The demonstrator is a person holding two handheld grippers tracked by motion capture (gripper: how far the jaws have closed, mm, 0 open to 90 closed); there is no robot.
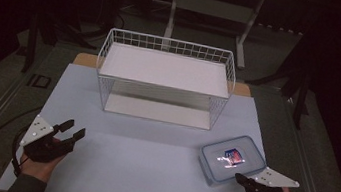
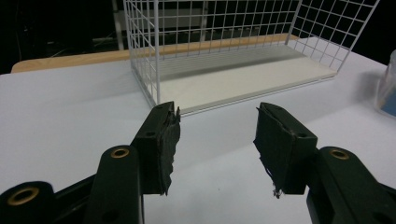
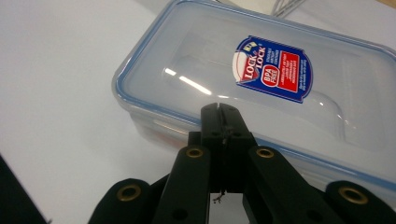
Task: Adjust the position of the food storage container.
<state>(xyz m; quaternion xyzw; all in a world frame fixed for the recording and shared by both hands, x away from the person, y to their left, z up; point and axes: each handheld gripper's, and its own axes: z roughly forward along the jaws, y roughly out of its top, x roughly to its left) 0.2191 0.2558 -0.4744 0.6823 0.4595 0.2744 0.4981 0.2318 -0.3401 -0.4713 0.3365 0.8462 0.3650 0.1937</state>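
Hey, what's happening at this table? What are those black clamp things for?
A person sits at a table with a hand-held gripper in each hand. The right hand-held gripper, jaws shut together, is at the edge of a clear plastic food box with a blue-rimmed lid, but grips nothing. The left hand-held gripper waits with its jaws apart, empty. A white wire basket shelf stands empty behind them.

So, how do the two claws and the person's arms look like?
Both claws, left claw and right claw, are black, with two flat padded jaws and brass-coloured rivets at the joints. Each carries a grey three-cornered plate on top. A dark cable trails from the left one. A dark sleeve covers the left forearm.
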